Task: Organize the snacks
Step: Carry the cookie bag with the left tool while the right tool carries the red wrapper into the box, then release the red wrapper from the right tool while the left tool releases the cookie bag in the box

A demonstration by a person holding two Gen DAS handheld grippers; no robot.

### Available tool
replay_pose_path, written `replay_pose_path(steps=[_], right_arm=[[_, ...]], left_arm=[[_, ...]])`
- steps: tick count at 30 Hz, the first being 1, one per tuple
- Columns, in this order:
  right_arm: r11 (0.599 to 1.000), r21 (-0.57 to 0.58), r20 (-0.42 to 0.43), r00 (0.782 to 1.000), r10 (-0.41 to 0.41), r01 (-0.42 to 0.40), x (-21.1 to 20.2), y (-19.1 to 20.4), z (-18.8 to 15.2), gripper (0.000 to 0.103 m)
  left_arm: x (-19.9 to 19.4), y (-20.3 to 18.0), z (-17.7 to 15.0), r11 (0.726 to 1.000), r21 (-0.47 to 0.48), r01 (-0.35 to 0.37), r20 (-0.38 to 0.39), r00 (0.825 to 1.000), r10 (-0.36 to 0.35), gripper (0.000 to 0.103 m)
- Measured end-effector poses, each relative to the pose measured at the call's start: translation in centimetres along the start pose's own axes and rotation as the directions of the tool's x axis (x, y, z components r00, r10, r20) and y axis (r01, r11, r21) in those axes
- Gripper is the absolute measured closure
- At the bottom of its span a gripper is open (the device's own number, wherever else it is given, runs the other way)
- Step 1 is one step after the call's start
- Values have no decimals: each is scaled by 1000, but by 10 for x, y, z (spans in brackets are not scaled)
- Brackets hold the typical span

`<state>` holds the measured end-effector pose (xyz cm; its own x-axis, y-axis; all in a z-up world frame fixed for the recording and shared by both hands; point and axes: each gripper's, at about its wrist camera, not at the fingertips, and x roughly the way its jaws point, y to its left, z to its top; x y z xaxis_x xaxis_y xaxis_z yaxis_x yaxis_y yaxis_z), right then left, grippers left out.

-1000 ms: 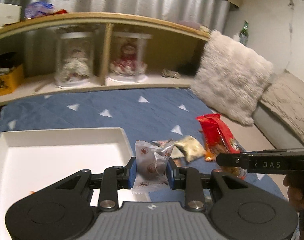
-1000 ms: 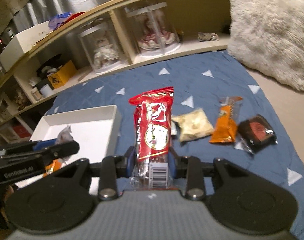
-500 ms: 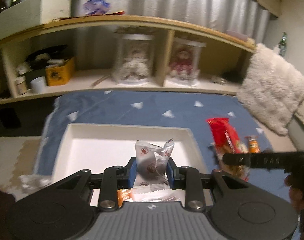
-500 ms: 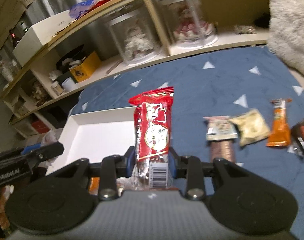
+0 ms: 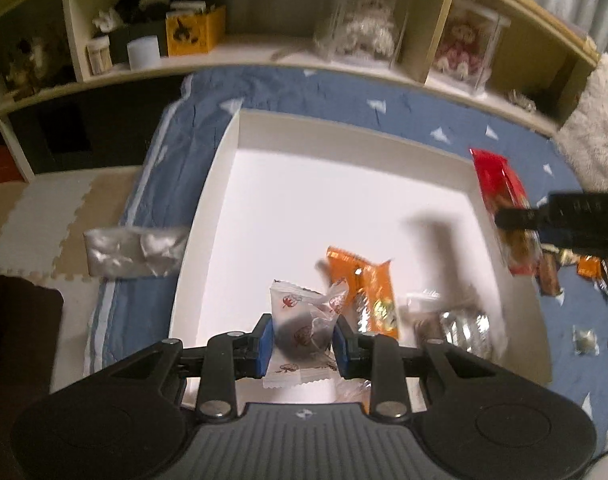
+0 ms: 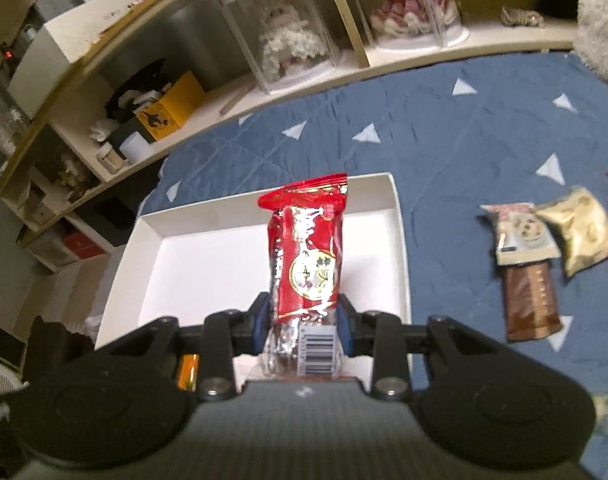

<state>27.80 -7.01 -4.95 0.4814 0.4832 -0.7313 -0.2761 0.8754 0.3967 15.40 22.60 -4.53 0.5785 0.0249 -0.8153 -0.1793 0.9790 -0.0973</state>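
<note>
- The left gripper (image 5: 303, 338) is clamped on a white-wrapped snack (image 5: 304, 326), pads pressing both sides.
- It hangs over the near end of the white tray (image 5: 240, 152), just beside an orange packet (image 5: 368, 288) lying inside.
- The right gripper (image 6: 303, 322) grasps a red packet (image 6: 308, 256) (barcode end nearest the camera), upright above the tray's right part.
- More snacks (image 6: 524, 240) lie on the blue quilt (image 6: 424, 128).

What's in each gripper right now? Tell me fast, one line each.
Left gripper: shut on the white wrapped snack.
Right gripper: shut on the red snack pack.
</note>
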Motion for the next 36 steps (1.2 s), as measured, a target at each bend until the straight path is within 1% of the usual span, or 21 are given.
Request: replay_pose_path(steps=[8,11,14,16,18,19,22,24,31,32,34,35,36], right_arm=[[999,3,-29,999,-39,39,35,9,7,64],[998,6,-35,997,-66,66,44,10,10,64],[997,7,-33,997,-76,76,50,11,11,62],[998,10,-23,998,-56,56,53,10,11,54],[999,1,-18,999,-38,38,53,11,9,24],[999,-6,-16,999,-42,42,52,11,7,22],[996,-64,-13,998,-60,59,45,17,4,22],[995,-83,-7,998,-58,57,37,18,2,21],[996,-82,-9,999,-49,48,14,12,-1,20],[995,-83,-10,999,-50,49,13,12,-1,20],[995,-85,-12,999,-50,49,8,10,-3,20],[995,-86,-11,999,-51,50,5,9,-4,20],[995,-85,-11,999,-53,52,4,9,-5,20]], left_arm=[[19,14,-5,1000,-11,-10,-58,998,10,70],[24,19,-6,1000,-14,-21,-73,997,20,70],[28,21,-7,1000,-13,-26,-90,996,25,70],[29,21,-8,1000,-4,-29,-95,995,28,70],[31,19,-7,1000,4,-24,-97,995,25,70],[31,18,-7,1000,8,-22,-98,995,23,70],[30,14,-6,1000,22,-15,-96,995,17,70],[29,11,-5,999,31,-13,-93,996,15,70],[25,1,-6,997,67,-28,-94,995,35,69],[24,0,-6,997,71,-32,-94,995,38,68],[22,0,-6,997,67,-39,-94,995,45,55],[22,1,-6,997,58,-49,-93,994,55,42],[21,2,-5,997,49,-59,-90,994,63,37]])
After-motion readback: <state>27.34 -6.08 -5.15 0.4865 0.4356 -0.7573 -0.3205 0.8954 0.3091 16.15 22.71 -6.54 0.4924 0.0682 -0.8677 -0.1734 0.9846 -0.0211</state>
